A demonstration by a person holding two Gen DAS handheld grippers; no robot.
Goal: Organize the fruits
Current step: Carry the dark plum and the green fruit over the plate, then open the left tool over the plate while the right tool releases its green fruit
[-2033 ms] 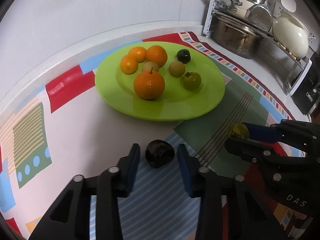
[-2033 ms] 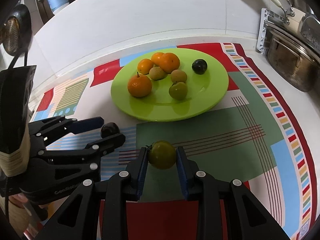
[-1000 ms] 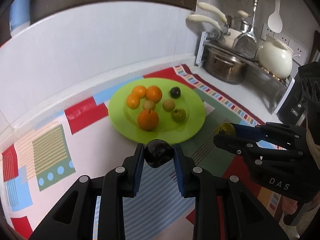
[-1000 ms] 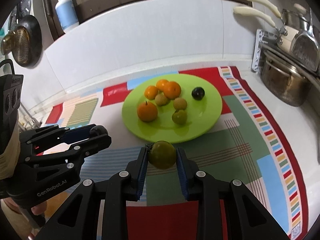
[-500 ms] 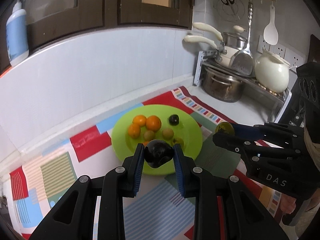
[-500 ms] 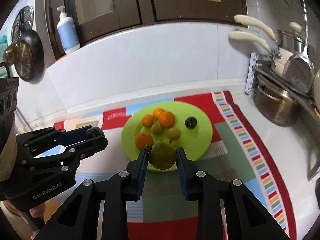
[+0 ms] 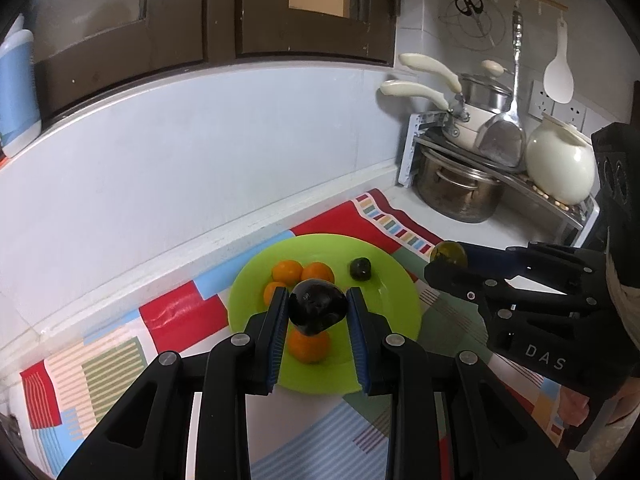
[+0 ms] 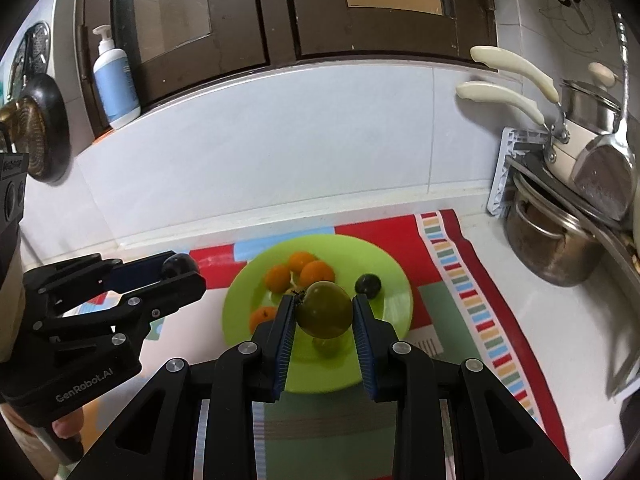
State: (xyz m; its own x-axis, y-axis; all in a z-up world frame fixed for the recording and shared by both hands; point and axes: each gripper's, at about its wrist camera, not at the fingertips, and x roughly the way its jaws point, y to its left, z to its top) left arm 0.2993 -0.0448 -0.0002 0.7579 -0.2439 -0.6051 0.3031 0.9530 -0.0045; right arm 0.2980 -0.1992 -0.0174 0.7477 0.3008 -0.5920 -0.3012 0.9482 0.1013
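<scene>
The plate (image 8: 394, 280) looks like smooth, glossy green plastic, lying on a matt printed cloth (image 8: 476, 312) in many colours. The dark plum (image 7: 318, 306) has a shiny skin; the green fruit (image 8: 325, 312) is duller and smooth. The fingers (image 7: 276, 332) are matt black plastic with ribbed blue pads. The pot (image 7: 456, 192) is brushed metal, the white jar (image 7: 560, 168) glossy ceramic, the cabinet doors (image 8: 224, 12) dark wood

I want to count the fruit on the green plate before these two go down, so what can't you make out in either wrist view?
- Left wrist view: the held dark fruit and left gripper cover the middle of the green plate.
- Right wrist view: the green fruit in the right gripper hides fruit behind it; plate fruit is blurred.
</scene>
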